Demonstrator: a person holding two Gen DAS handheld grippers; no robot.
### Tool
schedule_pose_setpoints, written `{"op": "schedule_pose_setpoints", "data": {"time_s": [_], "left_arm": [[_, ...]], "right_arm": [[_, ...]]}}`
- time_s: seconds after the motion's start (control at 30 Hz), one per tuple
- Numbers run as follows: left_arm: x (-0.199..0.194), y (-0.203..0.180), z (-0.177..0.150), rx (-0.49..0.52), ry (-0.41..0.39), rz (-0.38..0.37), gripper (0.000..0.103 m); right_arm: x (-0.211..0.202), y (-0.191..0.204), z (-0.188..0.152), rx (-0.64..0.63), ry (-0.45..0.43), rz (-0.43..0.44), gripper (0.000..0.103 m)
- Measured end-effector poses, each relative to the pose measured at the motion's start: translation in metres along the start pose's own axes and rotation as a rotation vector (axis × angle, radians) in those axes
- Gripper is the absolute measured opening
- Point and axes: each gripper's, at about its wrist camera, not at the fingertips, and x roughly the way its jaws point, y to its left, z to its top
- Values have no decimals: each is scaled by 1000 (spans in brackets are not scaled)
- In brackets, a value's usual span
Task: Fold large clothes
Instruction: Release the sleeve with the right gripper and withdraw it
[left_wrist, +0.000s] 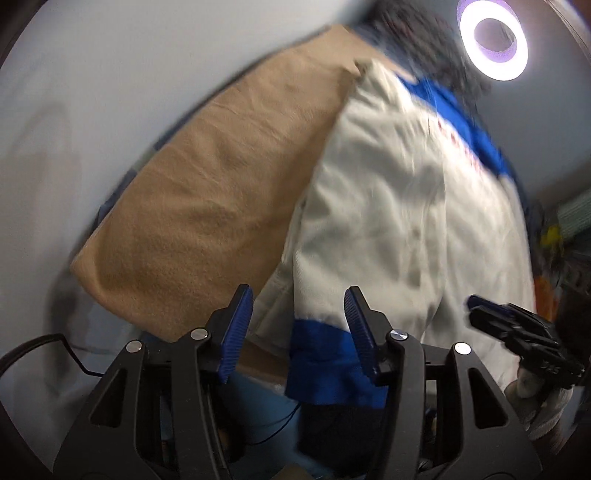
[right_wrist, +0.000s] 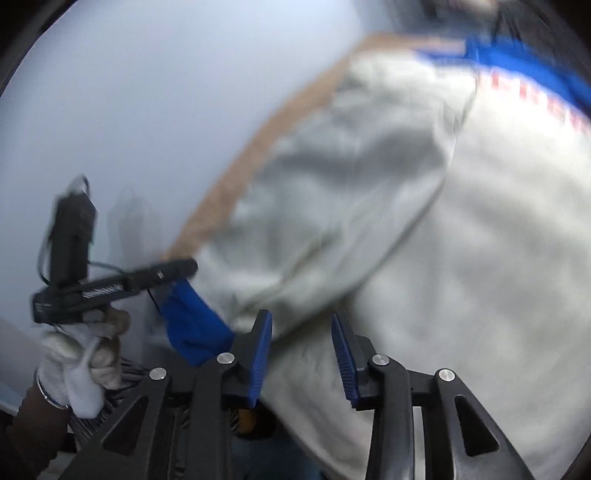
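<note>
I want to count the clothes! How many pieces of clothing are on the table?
2, as far as I can see. A tan garment lies flat on the table, and a white-and-blue jacket lies partly on top of it. More could be hidden underneath.

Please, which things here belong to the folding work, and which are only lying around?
For the job:
- white jacket with blue cuff
- left gripper
- right gripper

Just around:
- tan cloth lying partly under the jacket
- ring light
- black cable
</note>
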Motion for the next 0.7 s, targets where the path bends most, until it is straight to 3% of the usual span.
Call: {"op": "schedule_pose_setpoints", "data": {"time_s": [0.1, 0.27, 0.33, 0.37, 0.43, 0.53, 0.7], "left_arm": [[1, 3, -3, -47, -21, -1, 53], [-2, -12, -9, 17, -73, 73, 53], [-1, -16, -12, 25, -96, 102, 53], [-1, -17, -13, 22, -110, 116, 53], [5, -18, -15, 13, -125, 137, 53], [15, -13, -14, -29, -95, 104, 53], [21, -7, -8, -67, -93, 101, 53]], "right_arm": [[-19, 0, 24, -67, -65, -64, 37], [-28, -5, 83, -107, -135, -129, 37], [-19, -11, 114, -78, -121, -127, 55], [-14, -13, 131, -54, -126, -131, 58], [-2, -20, 164, -2, -140, -144, 58], [21, -27, 203, 51, -136, -154, 58], [68, -31, 255, 63, -105, -246, 60]]}}
